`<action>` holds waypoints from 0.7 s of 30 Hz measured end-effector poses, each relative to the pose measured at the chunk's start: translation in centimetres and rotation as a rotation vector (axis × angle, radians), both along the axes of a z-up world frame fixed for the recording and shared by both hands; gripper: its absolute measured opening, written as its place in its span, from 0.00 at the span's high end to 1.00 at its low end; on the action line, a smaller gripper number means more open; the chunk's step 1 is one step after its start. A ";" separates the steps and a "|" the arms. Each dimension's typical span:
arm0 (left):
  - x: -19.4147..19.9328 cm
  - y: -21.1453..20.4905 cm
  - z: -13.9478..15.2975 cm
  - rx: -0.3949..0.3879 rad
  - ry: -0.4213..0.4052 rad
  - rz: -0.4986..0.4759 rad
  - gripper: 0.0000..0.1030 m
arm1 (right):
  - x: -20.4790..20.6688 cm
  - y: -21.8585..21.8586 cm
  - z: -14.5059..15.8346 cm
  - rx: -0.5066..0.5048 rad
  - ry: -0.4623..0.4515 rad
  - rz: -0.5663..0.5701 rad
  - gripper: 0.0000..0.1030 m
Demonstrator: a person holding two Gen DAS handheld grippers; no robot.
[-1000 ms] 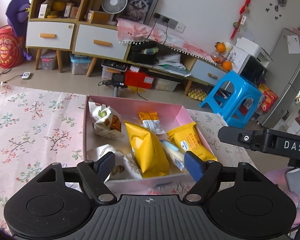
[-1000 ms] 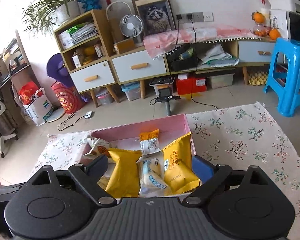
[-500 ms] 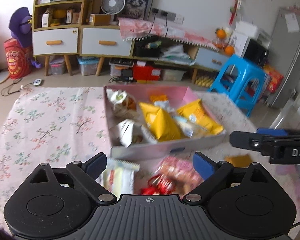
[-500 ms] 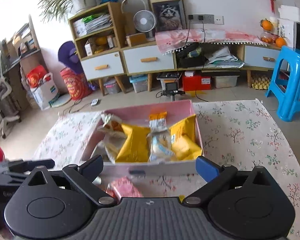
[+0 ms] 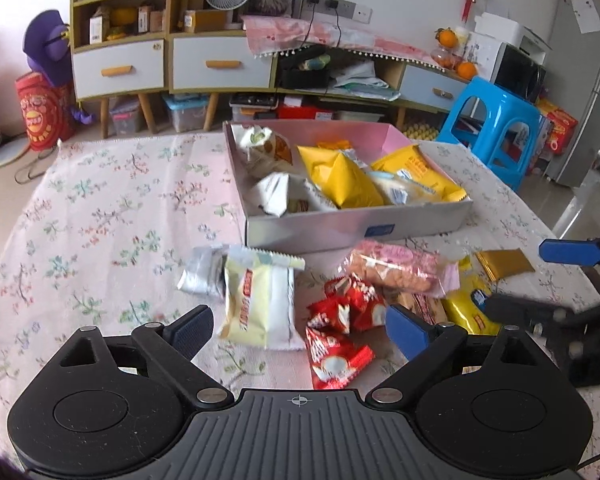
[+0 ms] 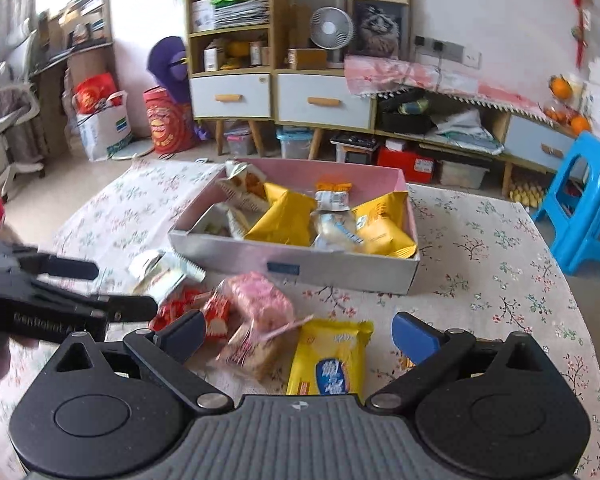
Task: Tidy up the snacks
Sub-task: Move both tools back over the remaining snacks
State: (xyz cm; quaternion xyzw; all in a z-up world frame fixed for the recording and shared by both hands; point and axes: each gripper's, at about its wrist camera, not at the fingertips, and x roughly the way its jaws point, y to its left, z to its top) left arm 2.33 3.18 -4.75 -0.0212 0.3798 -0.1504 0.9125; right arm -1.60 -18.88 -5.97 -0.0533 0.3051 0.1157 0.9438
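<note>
Your left gripper hangs above the flowered tablecloth with its jaws spread wide and pinching nothing; they have just been opening. Beyond its left finger, slightly left of it, lies a crumpled silver wrapper. Between the fingers and just ahead sits a pale yellow snack bag, overlapping the silver one. To the right of that, still inside the spread, lie the red packets, bunched together, the nearest one close to the gripper's body. Just past the right finger rests a pink-wrapped pack of biscuits, and further right a yellow packet and a small gold sachet. Straight ahead, beyond all the loose snacks, stands the pink-lined box, already holding yellow, white and orange bags.

Your right gripper is likewise spread wide, gripping nothing, its jaws also having just been opening. Off its left side the left tool reaches in, blurred. Near its left finger lie the red packets; between the fingers sit the pink biscuit pack and, nearer the right finger, the yellow packet. The box stands straight ahead beyond them.
</note>
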 end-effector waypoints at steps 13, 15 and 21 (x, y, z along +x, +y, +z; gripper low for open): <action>1.0 0.3 -2.8 -0.167 0.098 -0.044 0.58 | -2.3 2.8 -2.9 -0.135 -0.112 0.174 0.16; 1.6 0.2 -3.2 -0.190 0.122 -0.048 0.63 | -2.4 3.1 -3.1 -0.132 -0.138 0.217 0.22; 2.3 0.7 -3.3 -0.200 0.148 -0.034 0.74 | -1.4 4.4 -2.9 -0.105 -0.101 0.315 0.49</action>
